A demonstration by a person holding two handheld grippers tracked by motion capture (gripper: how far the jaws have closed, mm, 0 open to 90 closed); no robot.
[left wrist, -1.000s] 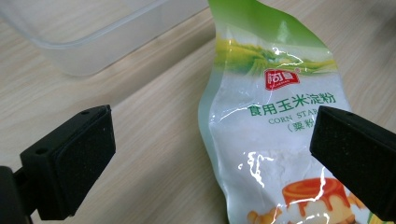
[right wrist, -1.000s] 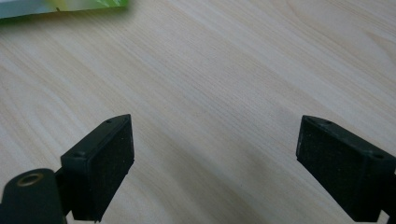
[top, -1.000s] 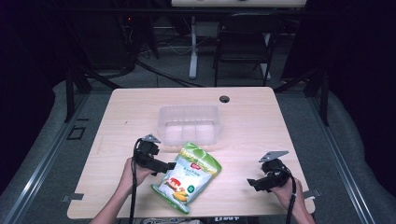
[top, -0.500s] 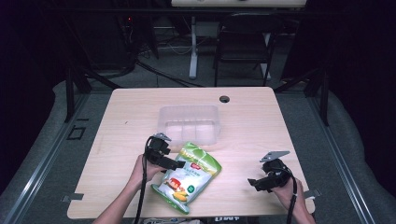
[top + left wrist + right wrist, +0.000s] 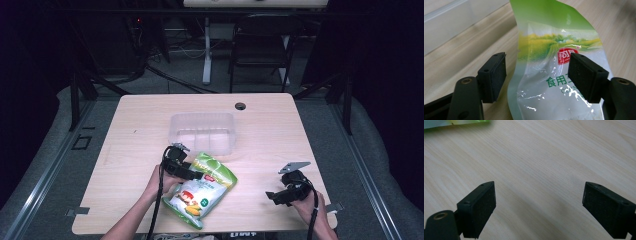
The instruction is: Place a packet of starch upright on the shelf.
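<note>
A green and white snack bag (image 5: 204,192) lies flat on the wooden table (image 5: 270,130) near the front edge. My left gripper (image 5: 196,174) reaches over the bag's upper left part. In the left gripper view the bag (image 5: 544,42) sits between the jaws of the left gripper (image 5: 536,67), which have just been closing. The right pad lies against the bag, while a gap remains at the left pad (image 5: 495,75). My right gripper (image 5: 272,196) rests at the front right, open over bare wood, with nothing between the jaws of the right gripper (image 5: 539,195).
A clear plastic container (image 5: 202,131) stands just behind the bag at mid table, and its wall (image 5: 454,25) shows close by in the left gripper view. A cable hole (image 5: 240,106) sits near the far edge. A corner of the bag (image 5: 456,122) shows in the right gripper view.
My left gripper has moved right and down onto the bag's upper left part, and its jaws stand narrower. The right gripper and the bag have stayed in place.
</note>
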